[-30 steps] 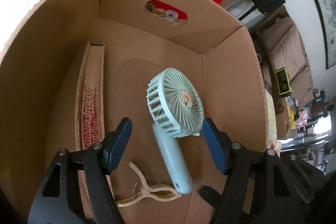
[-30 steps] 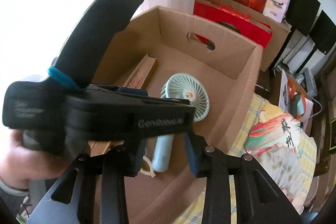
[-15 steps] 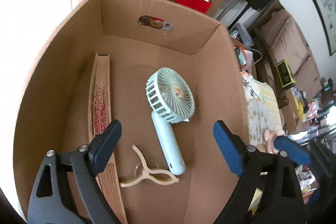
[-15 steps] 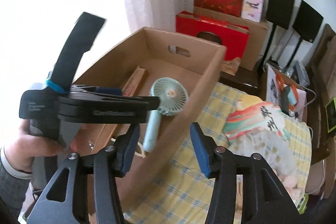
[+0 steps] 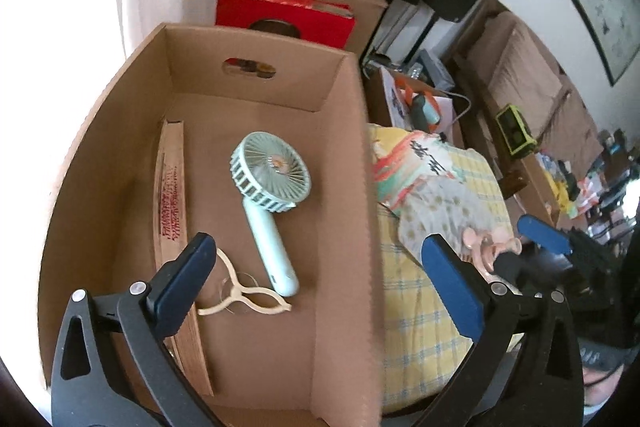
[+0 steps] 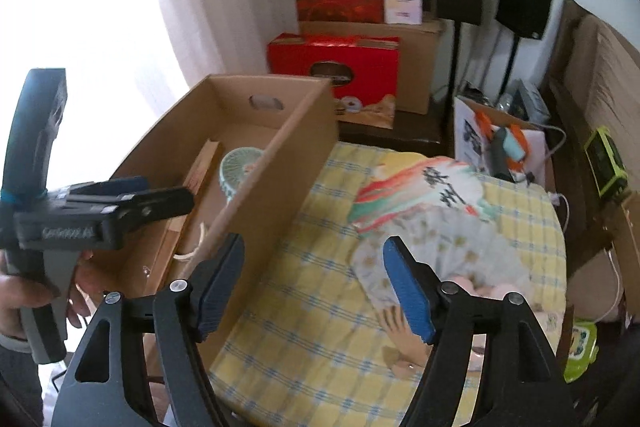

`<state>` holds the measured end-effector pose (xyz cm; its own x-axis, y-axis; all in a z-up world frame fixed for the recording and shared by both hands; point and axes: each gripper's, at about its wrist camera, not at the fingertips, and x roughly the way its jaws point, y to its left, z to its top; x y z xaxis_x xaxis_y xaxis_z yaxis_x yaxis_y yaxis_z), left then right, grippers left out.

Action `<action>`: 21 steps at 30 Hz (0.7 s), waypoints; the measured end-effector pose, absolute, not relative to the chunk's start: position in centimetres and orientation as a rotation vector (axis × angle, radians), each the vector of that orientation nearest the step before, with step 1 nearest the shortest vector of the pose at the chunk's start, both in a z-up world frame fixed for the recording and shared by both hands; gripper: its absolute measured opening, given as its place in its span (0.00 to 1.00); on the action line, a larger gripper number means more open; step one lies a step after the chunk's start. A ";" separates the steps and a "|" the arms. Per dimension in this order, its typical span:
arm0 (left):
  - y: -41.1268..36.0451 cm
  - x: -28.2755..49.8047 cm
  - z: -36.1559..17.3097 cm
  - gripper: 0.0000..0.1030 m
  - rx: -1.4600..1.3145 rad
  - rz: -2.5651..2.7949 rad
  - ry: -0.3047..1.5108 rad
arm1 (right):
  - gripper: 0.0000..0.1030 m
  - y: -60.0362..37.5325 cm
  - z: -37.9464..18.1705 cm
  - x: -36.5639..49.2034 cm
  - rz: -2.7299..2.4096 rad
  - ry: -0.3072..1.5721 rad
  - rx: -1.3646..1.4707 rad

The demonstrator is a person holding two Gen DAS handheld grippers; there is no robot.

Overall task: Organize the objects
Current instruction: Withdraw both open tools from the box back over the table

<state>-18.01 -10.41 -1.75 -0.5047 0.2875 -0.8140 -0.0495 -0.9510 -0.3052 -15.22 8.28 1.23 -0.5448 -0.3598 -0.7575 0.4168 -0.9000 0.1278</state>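
Both hand-held grippers have just been opening, nothing between their jaws: the left hand-held gripper [image 5: 316, 279] gapes over the cardboard box [image 5: 344, 187], the right hand-held gripper [image 6: 314, 277] above the checked desk cloth [image 6: 312, 307]. The ribbed mint plastic fan [image 5: 270, 187] lies mid-box

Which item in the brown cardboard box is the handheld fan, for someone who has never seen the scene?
Start at the open brown cardboard box on the yellow checked cloth. On its floor, between the folded wooden fan along the left wall and the right wall, lies the mint-green handheld electric fan. Only it has a round grilled head on a stubby handle; the cream clip beside it is flat and forked.
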 end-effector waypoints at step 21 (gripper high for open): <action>-0.9 -15.3 0.3 1.00 -1.388 2.475 -0.169 | 1.00 18.2 1.7 -14.3 -2.495 -0.110 1.192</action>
